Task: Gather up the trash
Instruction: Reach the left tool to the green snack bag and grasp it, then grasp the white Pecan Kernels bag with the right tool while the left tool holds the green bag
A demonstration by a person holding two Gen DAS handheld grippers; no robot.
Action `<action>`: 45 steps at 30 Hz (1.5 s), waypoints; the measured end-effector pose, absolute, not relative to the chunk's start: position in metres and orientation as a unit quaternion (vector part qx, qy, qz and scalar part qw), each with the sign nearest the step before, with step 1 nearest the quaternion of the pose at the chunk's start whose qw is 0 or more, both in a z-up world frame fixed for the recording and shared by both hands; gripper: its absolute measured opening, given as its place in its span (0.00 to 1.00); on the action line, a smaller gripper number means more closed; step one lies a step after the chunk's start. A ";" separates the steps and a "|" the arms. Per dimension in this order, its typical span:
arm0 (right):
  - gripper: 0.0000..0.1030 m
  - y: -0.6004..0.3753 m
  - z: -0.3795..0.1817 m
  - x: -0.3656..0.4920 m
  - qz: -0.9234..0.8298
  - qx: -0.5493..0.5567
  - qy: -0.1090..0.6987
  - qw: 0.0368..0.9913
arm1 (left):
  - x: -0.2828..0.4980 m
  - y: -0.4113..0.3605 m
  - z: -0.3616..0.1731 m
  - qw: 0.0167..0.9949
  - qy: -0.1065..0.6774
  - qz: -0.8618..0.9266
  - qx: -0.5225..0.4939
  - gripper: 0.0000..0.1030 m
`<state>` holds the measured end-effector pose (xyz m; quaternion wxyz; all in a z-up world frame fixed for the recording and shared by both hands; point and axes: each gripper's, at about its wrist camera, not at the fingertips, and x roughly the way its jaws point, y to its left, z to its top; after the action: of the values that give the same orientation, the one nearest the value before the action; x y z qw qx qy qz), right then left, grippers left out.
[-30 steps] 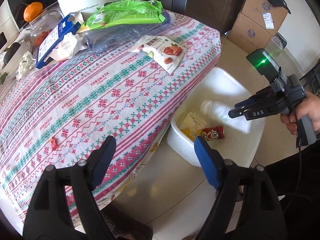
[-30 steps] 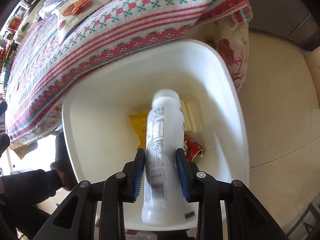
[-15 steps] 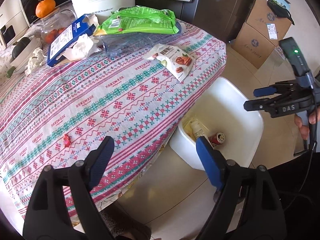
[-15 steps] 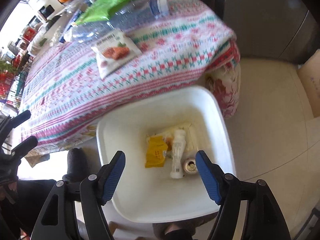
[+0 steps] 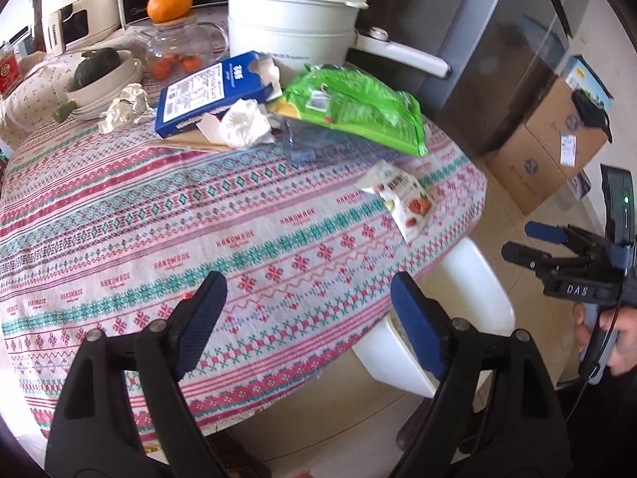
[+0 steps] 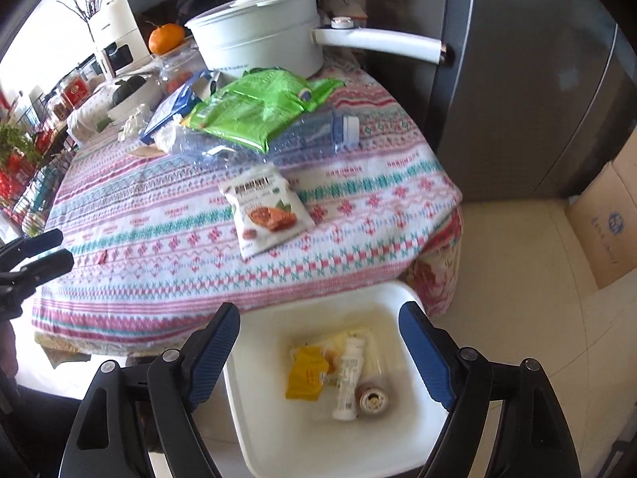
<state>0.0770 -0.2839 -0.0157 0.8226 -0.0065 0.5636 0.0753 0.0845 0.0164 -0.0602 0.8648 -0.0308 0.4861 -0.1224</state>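
Both the left gripper [image 5: 306, 318] and right gripper [image 6: 318, 354] gaped wide and empty between pickups; the nut snack pouch [image 6: 266, 209], nearest the white bin [image 6: 254, 418], looked the likeliest next grab.

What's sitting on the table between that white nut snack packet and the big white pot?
In the right wrist view, a clear plastic bottle and a green bag lie between the snack packet and the pot.

Both tongs share one build: matte black angular arms with triangular cut-outs, round silver screws at the joints, and blue ribbed pads lining the inner faces. On the left tongs [image 5: 306, 314] and the right tongs [image 6: 318, 354] the pads look alike. Behind the right tongs' tips sits a black body lettered "DAS", a green light above, a thin black cable below, bare skin gripping the grey handle.
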 end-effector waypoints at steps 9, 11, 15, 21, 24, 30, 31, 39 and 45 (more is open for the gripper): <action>0.81 -0.266 -0.016 0.103 0.061 -0.012 0.552 0.832 | 0.131 0.013 -0.063 0.861 0.475 -0.143 -0.112 0.81; 0.81 -0.266 -0.017 0.105 0.061 -0.012 0.552 0.831 | 0.143 0.003 -0.065 0.858 0.472 -0.153 -0.134 0.76; 0.81 -0.272 -0.025 0.108 0.056 -0.020 0.560 0.826 | 0.166 -0.020 -0.075 0.848 0.474 -0.166 -0.169 0.66; 0.81 -0.285 -0.038 0.108 0.038 -0.044 0.573 0.817 | 0.193 -0.041 -0.094 0.839 0.471 -0.154 -0.223 0.61; 0.81 -0.291 -0.040 0.107 0.035 -0.043 0.576 0.816 | 0.203 -0.053 -0.104 0.831 0.472 -0.152 -0.251 0.61; 0.81 -0.299 -0.043 0.105 0.029 -0.050 0.576 0.816 | 0.220 -0.067 -0.119 0.813 0.467 -0.145 -0.316 0.55; 0.81 -0.301 -0.044 0.105 0.028 -0.052 0.576 0.815 | 0.222 -0.068 -0.123 0.809 0.469 -0.141 -0.325 0.47; 0.81 -0.318 -0.051 0.103 0.015 -0.058 0.582 0.811 | 0.222 -0.073 -0.119 0.811 0.463 -0.139 -0.329 0.06; 0.81 -0.323 -0.055 0.107 0.014 -0.024 0.590 0.807 | 0.208 -0.078 -0.088 0.840 0.449 -0.152 -0.263 0.02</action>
<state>0.1070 -0.3234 -0.0552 0.8067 -0.0237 0.5904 0.0141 0.2078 -0.0781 -0.0877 0.8401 -0.2634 0.4491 -0.1523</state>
